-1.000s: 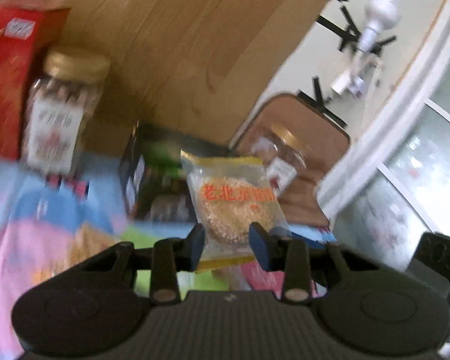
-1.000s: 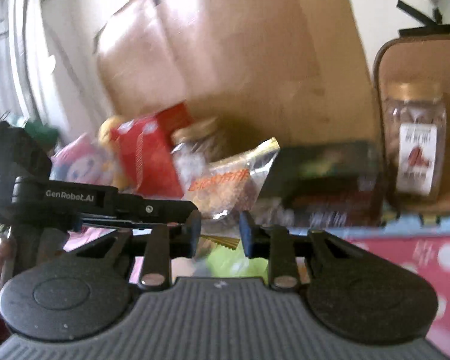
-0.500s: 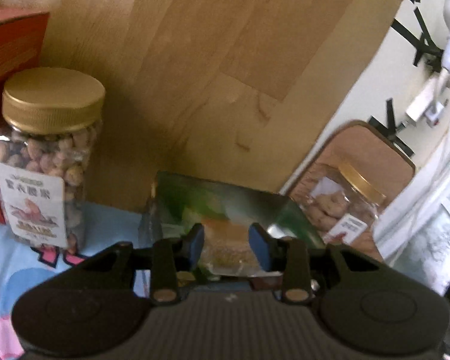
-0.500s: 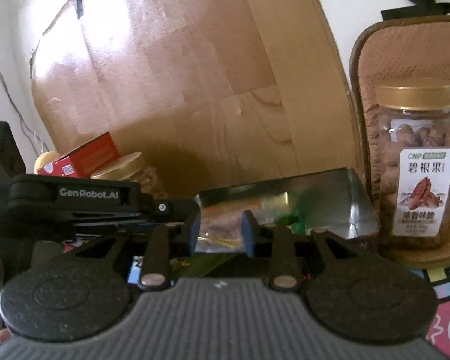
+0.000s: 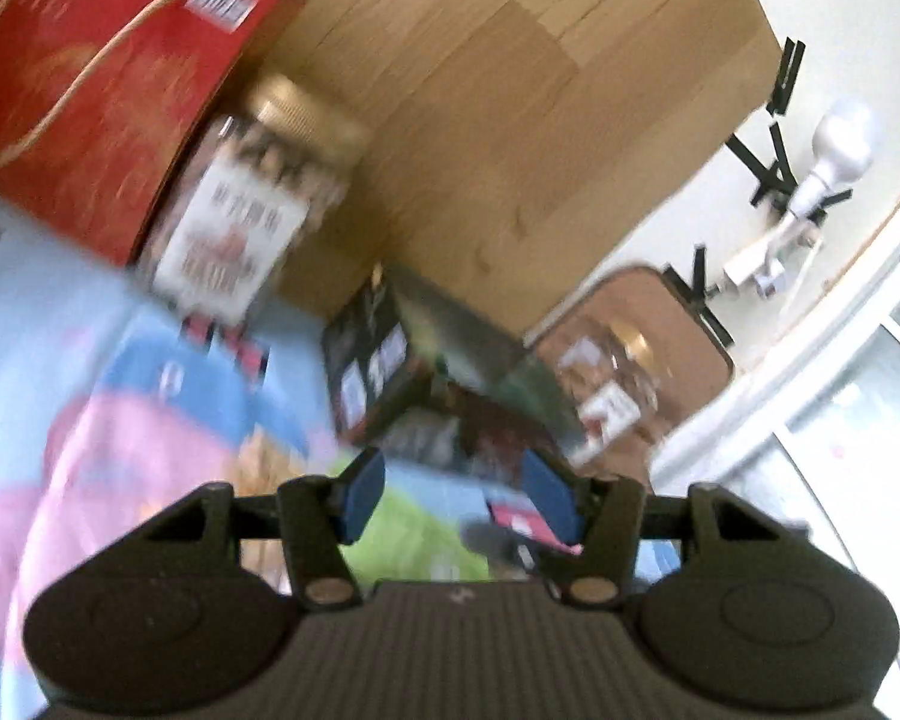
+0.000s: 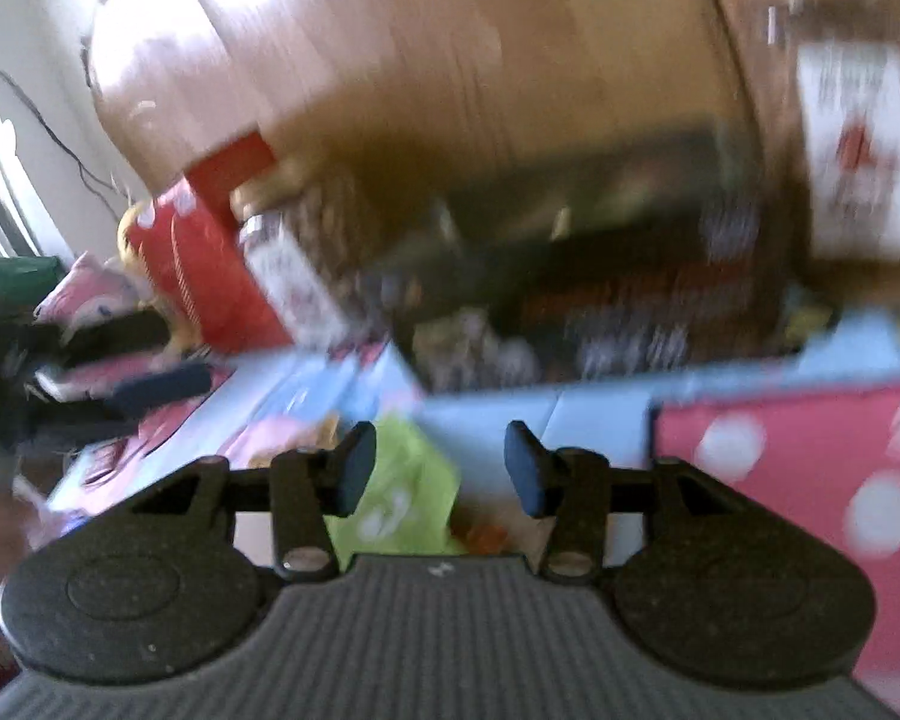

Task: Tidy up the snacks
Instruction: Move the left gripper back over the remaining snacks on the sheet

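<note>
Both views are motion-blurred. A dark green snack box stands against the wooden board; it also shows in the right wrist view. My left gripper is open and empty, a little in front of the box. My right gripper is open and empty above the colourful mat. The yellow cake packet held earlier is not visible. A gold-lidded nut jar stands left of the box beside a red box. A second nut jar stands right of the box, large in the right wrist view.
A cartoon mat in blue, pink and green covers the surface. A wooden board leans behind the snacks. A brown chair back stands at the right. A plush toy and the other gripper's body lie at the far left.
My left gripper let go of the yellow cake packet at the dark box, opened and pulled back. My right gripper opened wider and also drew back; both views now show more mat.
</note>
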`<state>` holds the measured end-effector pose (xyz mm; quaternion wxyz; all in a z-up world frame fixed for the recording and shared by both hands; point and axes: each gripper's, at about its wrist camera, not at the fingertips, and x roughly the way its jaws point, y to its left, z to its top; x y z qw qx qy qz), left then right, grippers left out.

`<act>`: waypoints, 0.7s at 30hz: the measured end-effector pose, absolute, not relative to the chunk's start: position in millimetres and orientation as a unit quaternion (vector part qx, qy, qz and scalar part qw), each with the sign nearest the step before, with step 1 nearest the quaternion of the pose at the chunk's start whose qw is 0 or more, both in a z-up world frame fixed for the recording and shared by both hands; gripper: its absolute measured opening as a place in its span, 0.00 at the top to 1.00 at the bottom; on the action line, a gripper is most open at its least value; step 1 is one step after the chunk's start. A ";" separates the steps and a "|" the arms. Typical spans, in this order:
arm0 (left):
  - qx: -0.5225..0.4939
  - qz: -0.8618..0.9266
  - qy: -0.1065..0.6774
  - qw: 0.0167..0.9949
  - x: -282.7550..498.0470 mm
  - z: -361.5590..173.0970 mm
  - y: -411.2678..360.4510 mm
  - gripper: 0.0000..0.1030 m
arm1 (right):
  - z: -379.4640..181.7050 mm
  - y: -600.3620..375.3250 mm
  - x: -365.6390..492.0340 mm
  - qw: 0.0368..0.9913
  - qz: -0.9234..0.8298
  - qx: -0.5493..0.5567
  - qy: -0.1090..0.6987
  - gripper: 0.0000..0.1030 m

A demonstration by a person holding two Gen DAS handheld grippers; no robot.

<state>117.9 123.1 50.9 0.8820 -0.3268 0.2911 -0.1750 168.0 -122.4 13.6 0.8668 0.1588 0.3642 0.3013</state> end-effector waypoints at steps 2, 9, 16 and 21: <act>-0.330 -0.185 0.304 0.875 102.5 43.4 123.2 0.49 | 10.0 -118.9 165.0 0.856 0.310 0.162 0.381 0.84; -0.311 -0.218 0.326 0.866 69.4 28.2 109.0 0.49 | 14.2 -137.7 97.2 0.862 0.311 0.175 0.360 0.98; -0.280 -0.244 0.373 0.850 60.8 7.6 76.0 0.49 | 6.3 -166.6 17.8 0.873 0.288 0.192 0.345 0.96; -0.264 -0.244 0.389 0.848 45.0 -0.3 65.2 0.49 | -4.5 -165.6 -6.1 0.852 0.310 0.211 0.366 0.89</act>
